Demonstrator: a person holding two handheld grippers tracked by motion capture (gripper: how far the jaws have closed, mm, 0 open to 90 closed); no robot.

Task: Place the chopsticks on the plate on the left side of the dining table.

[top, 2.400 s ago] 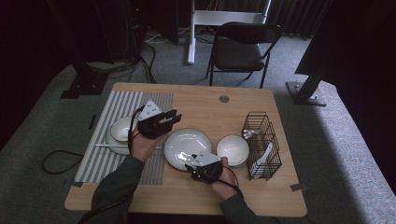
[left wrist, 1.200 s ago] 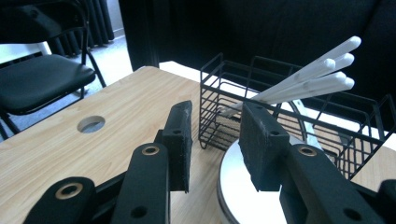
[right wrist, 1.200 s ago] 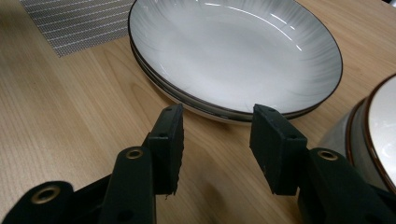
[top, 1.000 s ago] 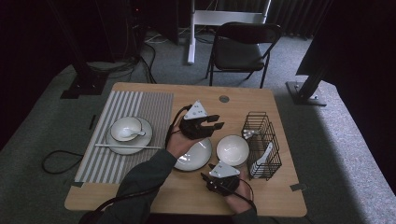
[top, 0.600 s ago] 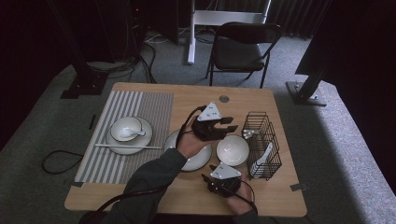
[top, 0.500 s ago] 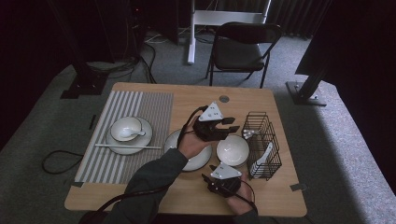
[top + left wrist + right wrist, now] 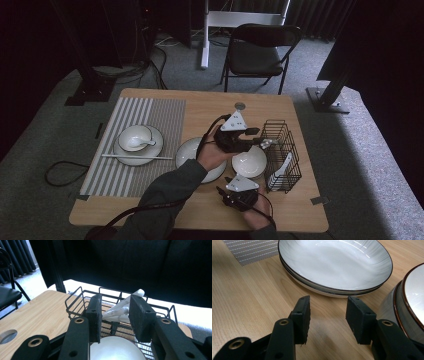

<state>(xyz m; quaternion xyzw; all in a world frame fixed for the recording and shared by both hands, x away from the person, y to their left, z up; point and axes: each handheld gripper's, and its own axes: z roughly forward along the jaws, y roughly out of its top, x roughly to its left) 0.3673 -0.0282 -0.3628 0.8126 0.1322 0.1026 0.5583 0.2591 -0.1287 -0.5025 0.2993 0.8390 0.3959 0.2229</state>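
The left gripper (image 7: 261,141), jaws spread and empty, lines up on the white spoons (image 7: 119,309) standing in the wire basket (image 7: 281,155), while the right gripper (image 7: 235,199) rests spread by the plates (image 7: 332,265), leaving that approach clear.

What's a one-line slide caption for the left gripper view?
Open left gripper above a white bowl, aimed at white spoons in the black wire basket.

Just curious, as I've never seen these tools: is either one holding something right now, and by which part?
No. The left gripper and right gripper both stand open, nothing between their jaws.
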